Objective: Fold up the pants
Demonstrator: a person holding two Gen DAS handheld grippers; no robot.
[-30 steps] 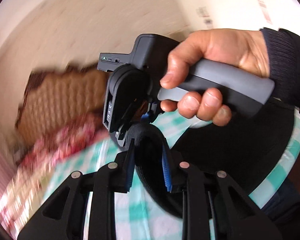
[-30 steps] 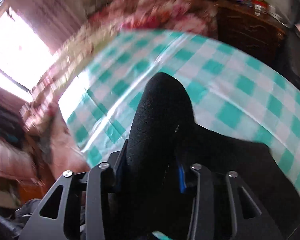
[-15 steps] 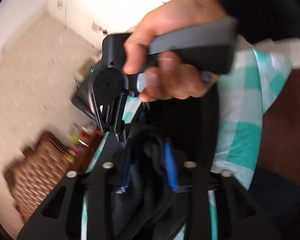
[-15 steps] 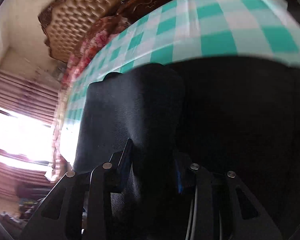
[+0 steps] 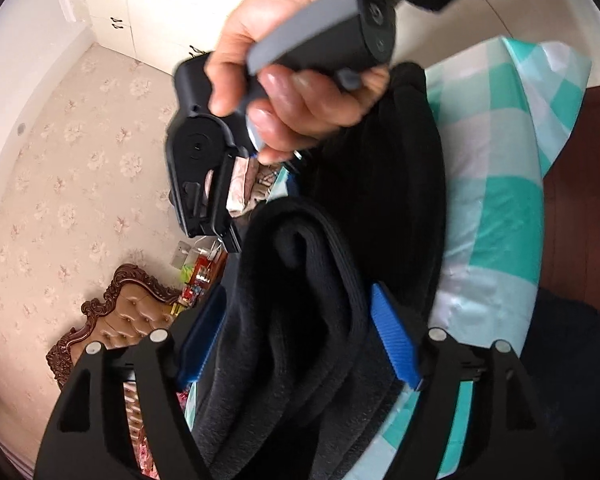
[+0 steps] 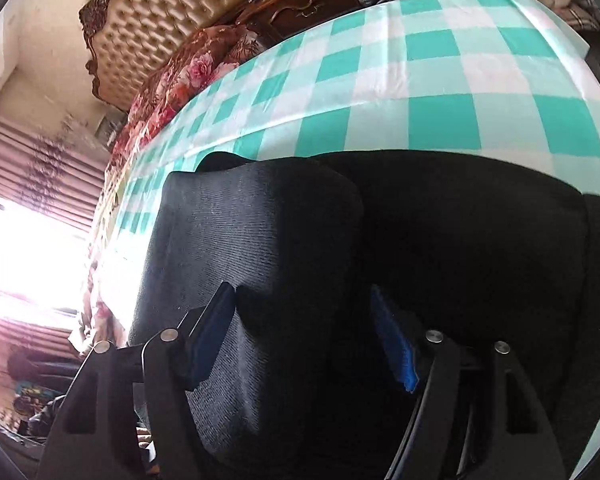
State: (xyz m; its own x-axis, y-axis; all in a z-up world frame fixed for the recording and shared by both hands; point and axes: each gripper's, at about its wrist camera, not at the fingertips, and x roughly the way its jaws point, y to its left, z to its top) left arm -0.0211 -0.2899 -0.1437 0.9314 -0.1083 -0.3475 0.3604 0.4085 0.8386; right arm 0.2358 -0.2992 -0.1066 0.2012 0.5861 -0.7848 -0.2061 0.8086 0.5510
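Both jaws have just been opening; the black knit pants [image 5: 300, 320] lie slack between them (no clamp). Withdraw the left gripper [image 5: 296, 336] and right gripper [image 6: 304, 336] straight back without dragging the fold.

Cloth: teal-and-white checked tablecloth [image 6: 440, 80], near.
Headboard: tufted tan headboard [image 6: 160, 28], far left.
Bedding: red floral bedding [image 6: 180, 80], beside cloth.
Cabinet: dark wooden cabinet [image 6: 300, 4], far.

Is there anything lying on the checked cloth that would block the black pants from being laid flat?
Nothing visible does. The pants already rest on the checked cloth, and the stretch beyond them is bare. Clutter shows only off the cloth, behind it.
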